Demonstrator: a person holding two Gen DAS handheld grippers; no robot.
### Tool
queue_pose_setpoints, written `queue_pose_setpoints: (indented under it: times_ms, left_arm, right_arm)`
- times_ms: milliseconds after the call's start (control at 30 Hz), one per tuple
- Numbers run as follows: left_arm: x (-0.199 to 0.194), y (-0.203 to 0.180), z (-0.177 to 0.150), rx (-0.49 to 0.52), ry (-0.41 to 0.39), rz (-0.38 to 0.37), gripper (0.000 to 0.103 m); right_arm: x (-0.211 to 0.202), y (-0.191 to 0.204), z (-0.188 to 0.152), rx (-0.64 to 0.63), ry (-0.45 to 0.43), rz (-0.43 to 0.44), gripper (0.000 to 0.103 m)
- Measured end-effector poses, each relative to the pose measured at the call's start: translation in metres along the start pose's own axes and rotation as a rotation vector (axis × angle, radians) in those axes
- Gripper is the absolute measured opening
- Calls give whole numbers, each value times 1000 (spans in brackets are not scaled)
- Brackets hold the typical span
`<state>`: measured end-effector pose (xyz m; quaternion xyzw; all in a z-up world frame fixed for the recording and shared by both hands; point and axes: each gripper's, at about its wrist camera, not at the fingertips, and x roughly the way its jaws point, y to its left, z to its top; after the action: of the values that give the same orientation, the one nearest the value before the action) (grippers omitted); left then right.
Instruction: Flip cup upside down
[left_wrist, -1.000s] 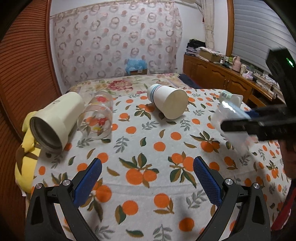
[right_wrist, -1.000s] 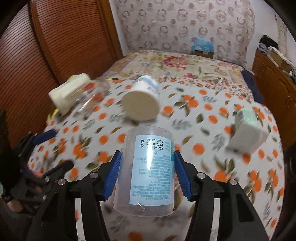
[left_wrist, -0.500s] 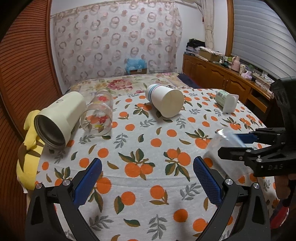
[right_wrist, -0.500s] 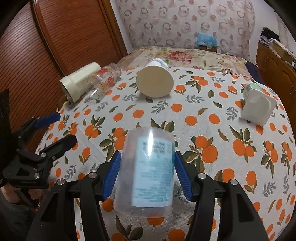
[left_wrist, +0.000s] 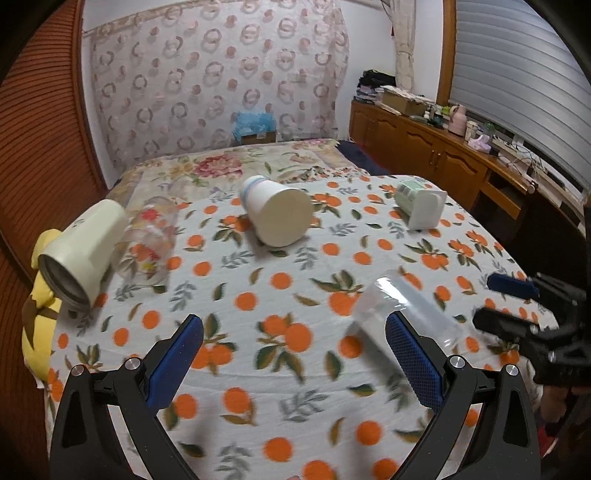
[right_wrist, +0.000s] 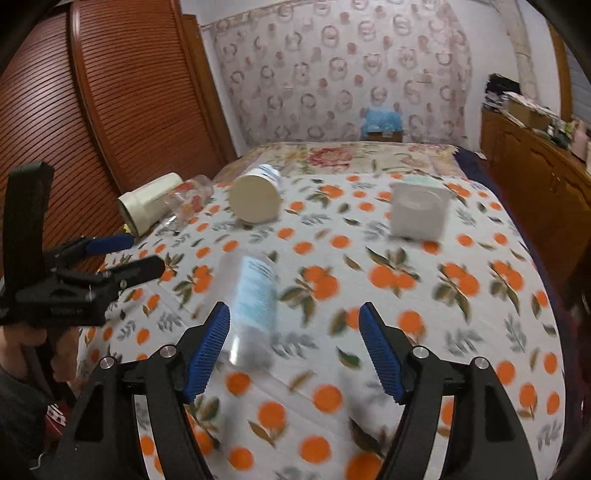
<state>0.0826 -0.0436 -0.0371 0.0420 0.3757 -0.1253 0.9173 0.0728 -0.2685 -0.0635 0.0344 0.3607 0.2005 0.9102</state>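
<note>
Orange-print cloth covers the tabletop, louvred wooden doors stand at the left, a ring-patterned curtain hangs at the back, and a floral bed lies beyond the far edge. Far left on the cloth, a cream tumbler lies on its side with its mouth toward us, touching a printed glass, also lying down. Mid-table, a paper cup is tipped over, base facing the camera. Right of that, a white-lidded tub lies on its side. What any of them holds, I cannot tell.

The left view alone picks up the blinds and cluttered sideboard (right edge). It shows the clear cup lying slanted on the cloth near the front. The right view shows its blue label, blurred.

The left gripper has its jaws wide apart, gripping nothing. The right gripper has jaws spread too, with the clear cup between them near the left pad, contact unclear.
</note>
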Motion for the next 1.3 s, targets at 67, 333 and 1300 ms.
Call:
queue_pose_setpoints:
  times_ms: [67, 333, 1300]
  left_arm:
    - [4, -11, 4, -1, 13, -6, 95]
    - [20, -29, 17, -73, 80, -76, 95]
    - [86, -22, 21, -352, 323, -246, 61]
  right_arm:
    - [-5, -6, -7, -4, -17, -20, 75]
    - [-8, -11, -23, -65, -70, -73, 75]
    - [2, -11, -30, -84, -86, -102, 75]
